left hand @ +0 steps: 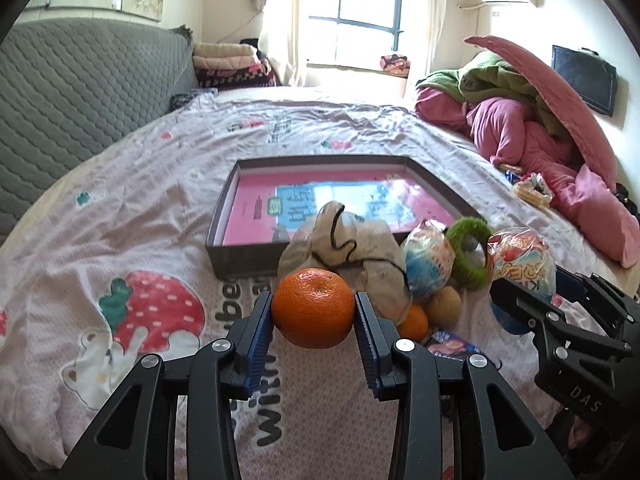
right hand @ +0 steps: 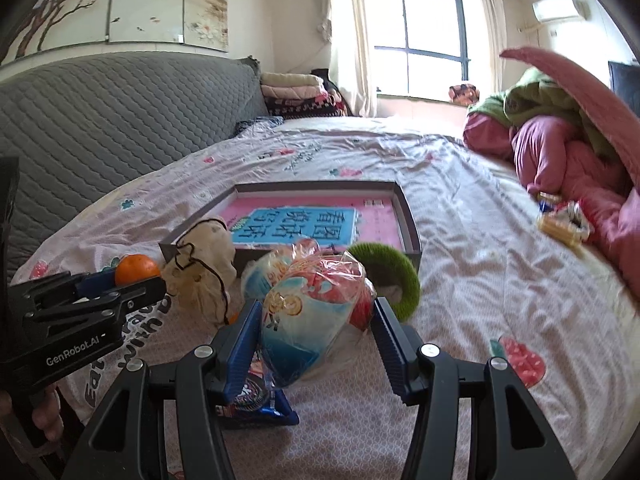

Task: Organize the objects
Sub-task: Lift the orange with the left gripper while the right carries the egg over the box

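"GenRobot.AI" lettering on left hand-held gripper point(right hand: 132, 280), clamping orange point(right hand: 136, 268)

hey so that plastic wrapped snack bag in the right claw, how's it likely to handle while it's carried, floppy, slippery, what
The snack bag looks puffy and crinkly, so it probably gives under the right claw rather than staying stiff. Its glossy film may be slippery against the pads. It seems light for its bulk, likely mostly air.

Daylight from the far dark-framed paned window point(left hand: 362, 8) blows out its panes; fisheye bending and black vignetting mark the corners; the near scene stays sharp.
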Tool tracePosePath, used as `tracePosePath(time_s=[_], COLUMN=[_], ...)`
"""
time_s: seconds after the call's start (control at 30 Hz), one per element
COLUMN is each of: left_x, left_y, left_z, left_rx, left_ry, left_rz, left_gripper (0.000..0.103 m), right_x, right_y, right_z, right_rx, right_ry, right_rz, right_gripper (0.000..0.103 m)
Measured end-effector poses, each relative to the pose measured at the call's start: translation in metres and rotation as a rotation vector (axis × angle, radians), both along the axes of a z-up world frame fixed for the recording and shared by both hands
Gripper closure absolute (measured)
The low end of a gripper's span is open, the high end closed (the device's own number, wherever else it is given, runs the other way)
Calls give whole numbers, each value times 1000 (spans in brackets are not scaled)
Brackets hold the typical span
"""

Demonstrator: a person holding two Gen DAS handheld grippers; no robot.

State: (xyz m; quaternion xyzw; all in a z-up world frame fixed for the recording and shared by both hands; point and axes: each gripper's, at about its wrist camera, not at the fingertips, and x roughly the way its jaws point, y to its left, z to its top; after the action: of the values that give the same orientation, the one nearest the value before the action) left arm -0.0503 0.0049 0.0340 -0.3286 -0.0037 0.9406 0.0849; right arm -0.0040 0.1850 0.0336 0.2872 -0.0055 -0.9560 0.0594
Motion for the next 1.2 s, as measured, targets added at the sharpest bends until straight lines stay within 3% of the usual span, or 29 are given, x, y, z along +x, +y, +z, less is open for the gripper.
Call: tracePosePath(time_s=[0.47,0.9,1.2], left_x=[-22,-79,-115], left_y=[2,-7,-13], left_z=[11,33,34], left_rx=[14,21,24], left_ry=[17,66,64], left_rz=[7,36,55], left_gripper=[62,62,62], right_x=[-16,-59,-89], right_y=[2,-1,1], right_z=[21,40,48], right_rx=[20,32,20], right_ry=[49,88,111], right_rz=[15,11,1], right_gripper=[47,47,47])
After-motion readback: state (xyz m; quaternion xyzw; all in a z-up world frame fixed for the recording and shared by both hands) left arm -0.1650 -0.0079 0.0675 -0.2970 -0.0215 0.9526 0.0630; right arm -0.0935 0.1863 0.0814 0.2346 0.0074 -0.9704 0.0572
